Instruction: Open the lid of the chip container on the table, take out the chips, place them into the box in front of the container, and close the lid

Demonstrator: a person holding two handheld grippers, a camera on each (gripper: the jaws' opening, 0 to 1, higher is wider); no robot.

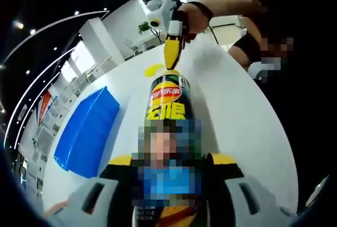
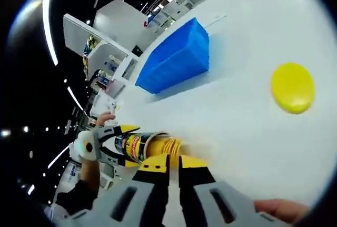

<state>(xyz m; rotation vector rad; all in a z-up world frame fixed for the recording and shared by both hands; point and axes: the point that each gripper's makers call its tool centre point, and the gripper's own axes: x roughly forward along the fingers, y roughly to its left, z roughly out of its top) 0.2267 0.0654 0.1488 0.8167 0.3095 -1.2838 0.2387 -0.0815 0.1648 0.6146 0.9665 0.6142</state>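
Your left gripper (image 1: 167, 185) clamps the chip container (image 1: 167, 100) around its body, the can lying along your jaws with its open mouth pointing away from you. The yellow lid (image 2: 293, 87) is already off and lies flat on the white table (image 2: 237, 148), ahead and to the right of your right gripper (image 2: 174, 166). The blue box (image 2: 176, 58) sits farther out, ahead and slightly left of that gripper, well apart from the lid.

Your right gripper reaches the can's mouth from the opposite end. Its jaws stand nearly together at the stack of chips (image 2: 166, 144) showing in the opening; whether they actually pinch a chip, you cannot tell from here.

The main risk is crushing. The chips look thin and brittle, so a hard squeeze would likely snap them. Pulling off-axis could scrape the stack against the rim and break pieces loose. The can looks close to level, so tipping its mouth lower could spill chips onto the table short of the box.
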